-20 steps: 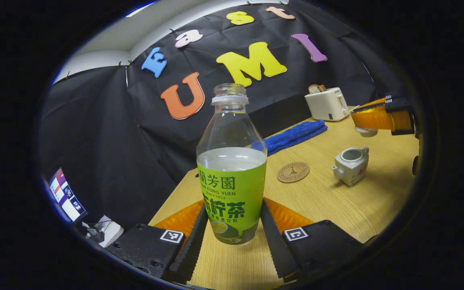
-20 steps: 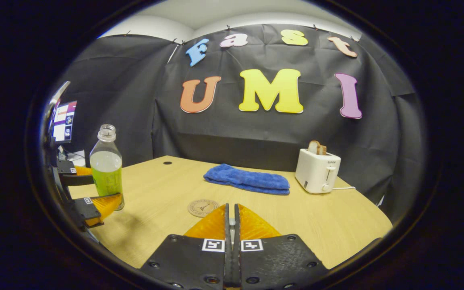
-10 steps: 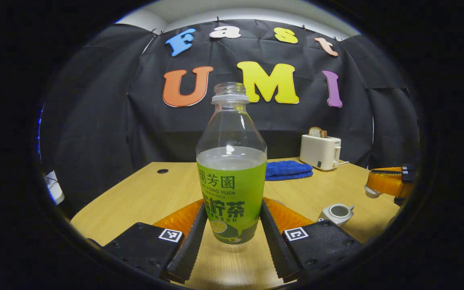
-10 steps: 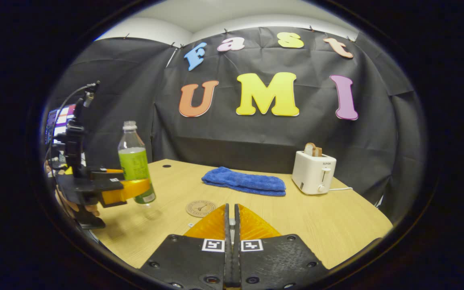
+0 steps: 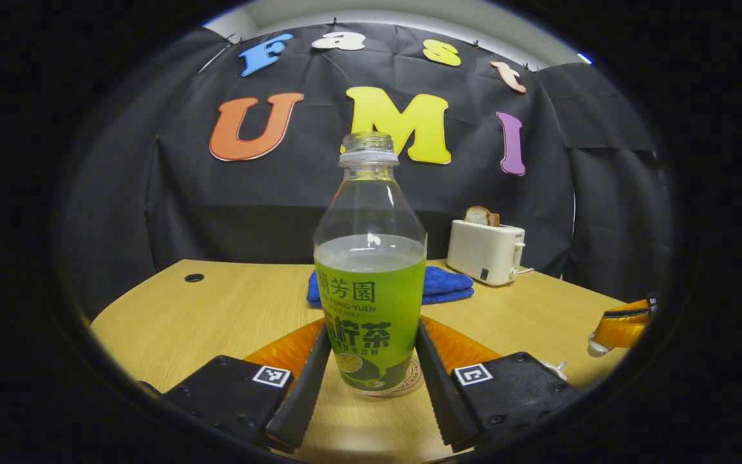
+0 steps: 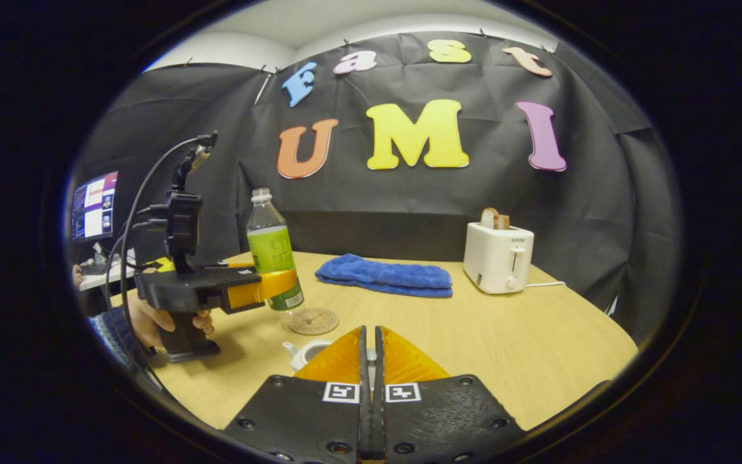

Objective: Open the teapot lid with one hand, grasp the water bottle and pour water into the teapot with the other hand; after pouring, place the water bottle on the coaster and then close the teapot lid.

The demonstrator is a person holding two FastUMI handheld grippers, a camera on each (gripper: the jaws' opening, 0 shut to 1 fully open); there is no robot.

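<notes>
**Bottle carried across to the coaster**

Since a second ago the left tool (image 5: 371, 374) has swung the water bottle (image 5: 371, 283) from the surface's left edge toward the middle, and the coaster (image 6: 312, 320) now lies just beside the bottle's base instead of well apart from it. In the left gripper view both fingers (image 5: 306, 380) press on the lower part of the green label, one at each side, so this tool is clenched on the bottle. The bottle stands upright, uncapped, with liquid up to the top of the label. A curved edge of the coaster peeks out behind its bottom right; whether the bottle touches the coaster I cannot tell.

In the right gripper view the left tool (image 6: 268, 287) is seen from the side, held by a hand (image 6: 165, 320), with the bottle (image 6: 272, 254) a little above and to the left of the coaster.

The right tool (image 6: 370, 361) has its two fingers pressed nearly together with a thin gap; something pale shows in that gap, but what it is cannot be made out. The teapot (image 6: 306, 352) sits just left of those fingers, partly hidden, its mouth open. In the left gripper view the right tool (image 5: 622, 328) appears at the far right edge, with a pale rounded thing under its fingers.

Farther back on the surface (image 6: 506, 348) lie a folded blue towel (image 6: 384, 277) and a white toaster (image 6: 498, 258) with a slice of bread.
</notes>
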